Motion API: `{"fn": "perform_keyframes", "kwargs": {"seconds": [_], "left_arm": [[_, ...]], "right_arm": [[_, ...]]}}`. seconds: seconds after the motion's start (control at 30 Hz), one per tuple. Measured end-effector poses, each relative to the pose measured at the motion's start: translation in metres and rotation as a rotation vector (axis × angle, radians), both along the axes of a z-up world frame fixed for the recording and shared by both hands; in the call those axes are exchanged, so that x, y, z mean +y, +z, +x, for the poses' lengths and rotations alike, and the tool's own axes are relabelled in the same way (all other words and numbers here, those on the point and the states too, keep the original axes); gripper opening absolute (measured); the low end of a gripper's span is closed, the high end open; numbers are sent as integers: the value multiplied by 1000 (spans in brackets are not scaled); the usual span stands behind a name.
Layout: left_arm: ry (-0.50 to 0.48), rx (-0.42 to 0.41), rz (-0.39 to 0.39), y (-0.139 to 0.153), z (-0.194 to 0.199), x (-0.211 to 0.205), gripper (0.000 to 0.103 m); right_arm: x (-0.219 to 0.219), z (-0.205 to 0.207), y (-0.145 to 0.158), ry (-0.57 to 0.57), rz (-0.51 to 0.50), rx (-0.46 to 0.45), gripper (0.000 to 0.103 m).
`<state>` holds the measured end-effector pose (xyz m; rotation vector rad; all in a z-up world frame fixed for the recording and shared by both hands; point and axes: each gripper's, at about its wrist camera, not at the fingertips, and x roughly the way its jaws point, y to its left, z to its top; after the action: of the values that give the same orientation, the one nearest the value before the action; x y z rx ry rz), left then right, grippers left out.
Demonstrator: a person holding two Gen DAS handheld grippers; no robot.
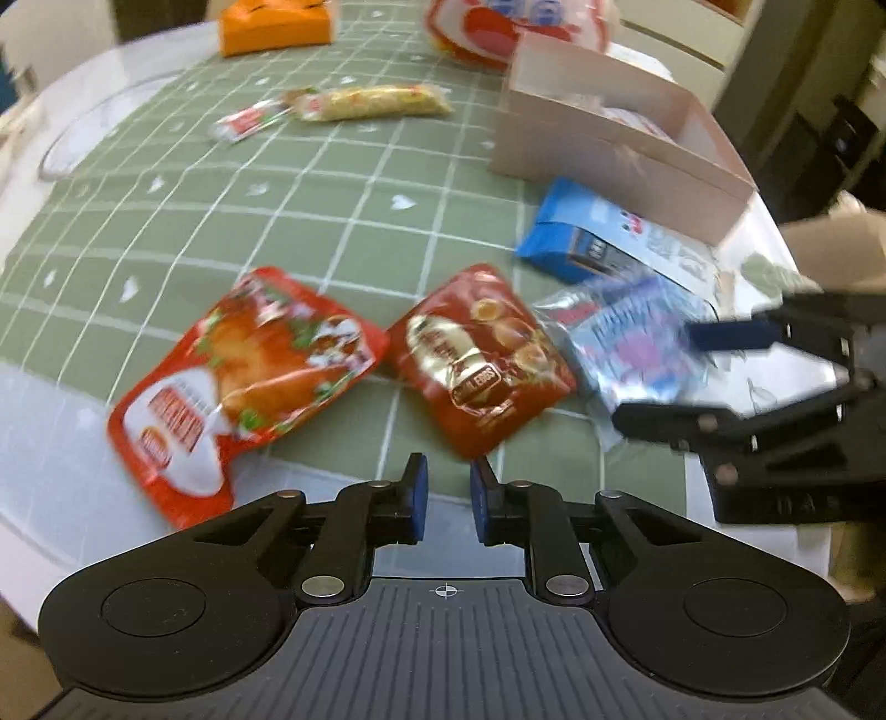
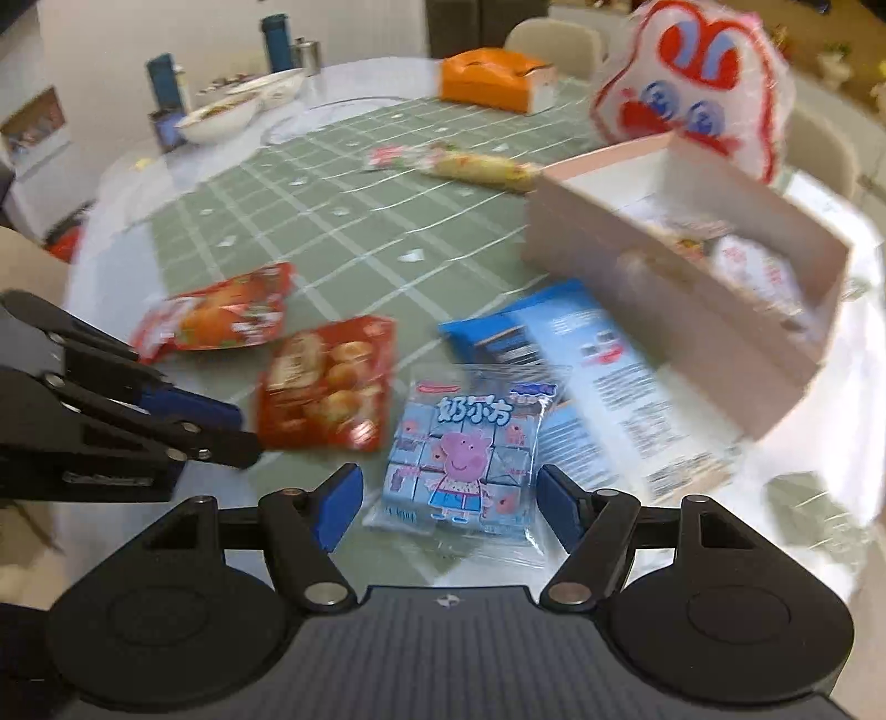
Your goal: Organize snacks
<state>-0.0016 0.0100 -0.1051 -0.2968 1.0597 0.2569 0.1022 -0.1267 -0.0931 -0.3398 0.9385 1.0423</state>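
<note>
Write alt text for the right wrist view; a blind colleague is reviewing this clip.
The right tool hangs open over a pale blue cartoon-pig snack pack on a green checked tablecloth. Red snack packets lie left, beside the left tool; a pink box holding snacks stands right.

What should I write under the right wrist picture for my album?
Open right tongs around a Peppa Pig snack pack on the green checked tablecloth.

table: green grid cloth [image 2: 354,221] | bowls [image 2: 221,113] | blue bottles [image 2: 166,80] | chairs [image 2: 554,39]
</note>
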Motion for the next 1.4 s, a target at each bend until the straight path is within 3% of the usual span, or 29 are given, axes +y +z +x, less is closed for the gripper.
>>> {"fn": "perform_keyframes", "kwargs": {"seconds": [0.17, 0.33, 0.4, 0.47, 0.57, 0.7, 0.77, 0.83, 0.87, 0.93, 0.97, 1.0, 1.1, 1.23, 1.4], "left_arm": [[38, -108, -51, 22, 9, 7, 24], [97, -107, -77, 17, 39, 16, 27], [56, -76, -44, 10, 52, 7, 28], [-16, -53, 42, 7, 60, -10, 29], [-84, -38, 75, 4, 64, -21, 46], [-77, -51, 62, 2, 60, -19, 46], [-43, -40, 107, 2, 56, -18, 43], [-24, -33, 141, 1, 57, -17, 46], [-11, -33, 124, 1, 58, -15, 46], [-13, -25, 104, 1, 64, -12, 58], [-19, -20, 94, -1, 67, -11, 71], [-22, -11, 94, -5, 70, -11, 77], [-9, 20, 126, -16, 73, -6, 83], [20, -16, 88, -14, 63, 2, 82], [-3, -43, 9, -10, 53, 6, 77]], "right_arm": [[3, -6, 2, -24, -41, -104, 70], [-8, 0, -1, -82, -47, -81, 70], [-10, -2, -4, -88, -48, -76, 70], [-12, -5, -7, -93, -42, -71, 71], [-16, -6, -11, -102, -42, -47, 73], [-19, -7, -16, -117, -34, -29, 76], [-19, -7, -17, -115, -32, -31, 78], [-19, -7, -18, -112, -30, -30, 79], [-19, -7, -18, -111, -29, -29, 80], [-19, -8, -19, -110, -27, -32, 81], [-18, -9, -19, -108, -27, -34, 83], [-18, -10, -19, -107, -27, -37, 83], [-18, -11, -20, -106, -29, -41, 84], [-18, -12, -19, -110, -28, -37, 84], [-16, -3, -8, -149, 25, 35, 84]]}}
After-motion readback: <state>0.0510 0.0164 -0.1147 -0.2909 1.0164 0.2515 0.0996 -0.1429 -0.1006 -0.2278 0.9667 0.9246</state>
